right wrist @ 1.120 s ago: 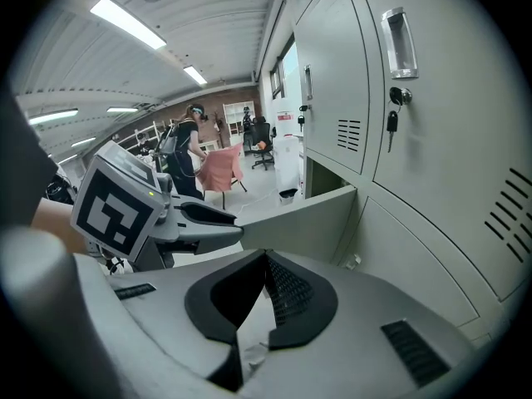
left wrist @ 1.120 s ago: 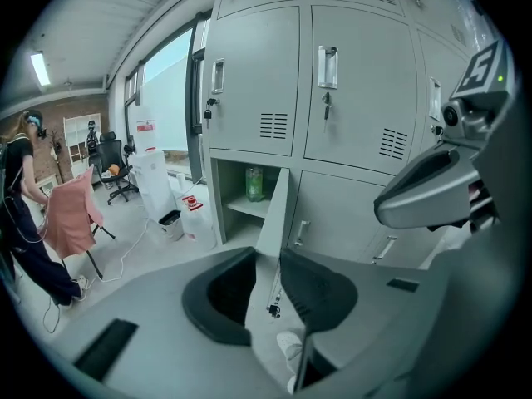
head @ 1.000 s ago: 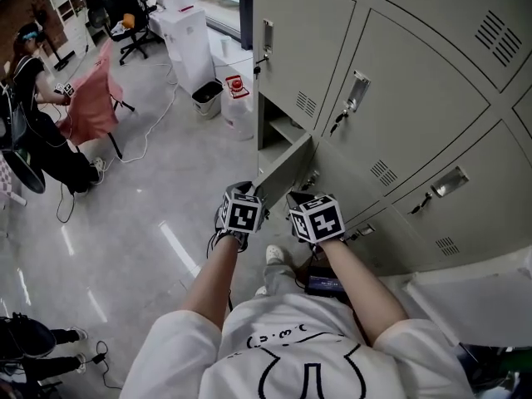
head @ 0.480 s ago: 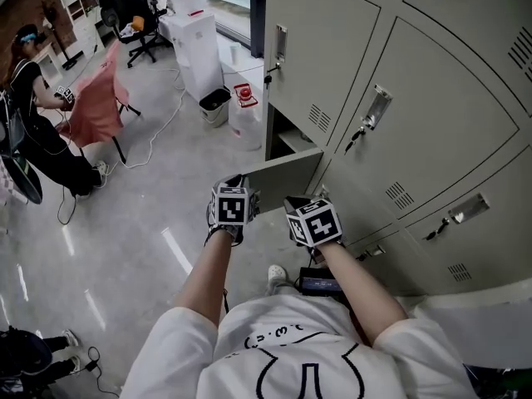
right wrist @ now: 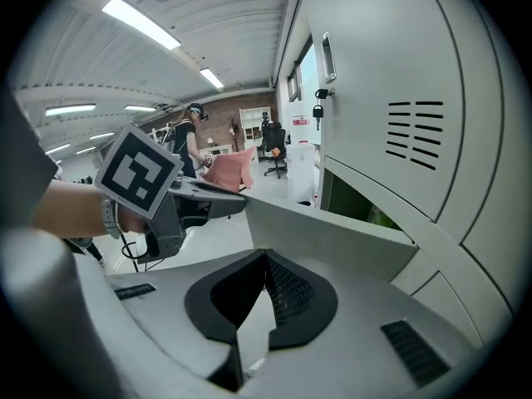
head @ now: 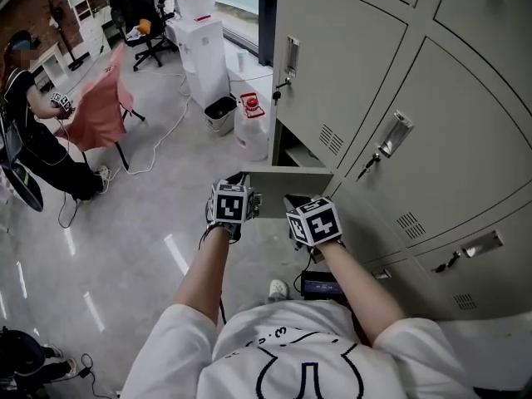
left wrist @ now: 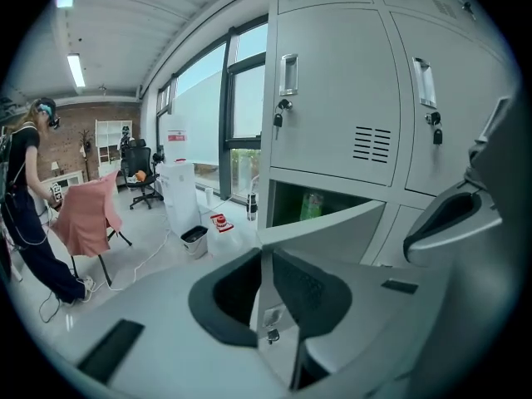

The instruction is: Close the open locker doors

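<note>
Beneath the shut upper locker door [head: 337, 65], open grey sheet-metal door [head: 287, 181]: likely light, stiff; my left gripper [left wrist: 268, 298] jaws just closed on its free edge, right gripper [right wrist: 262, 298] jaws together, empty.

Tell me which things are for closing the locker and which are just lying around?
For the job: open locker door, left tool (jaws just closed on its edge), right tool (shut).
Just lying about: bin, water jug, white dispenser, office chair, pink cloth.
</note>
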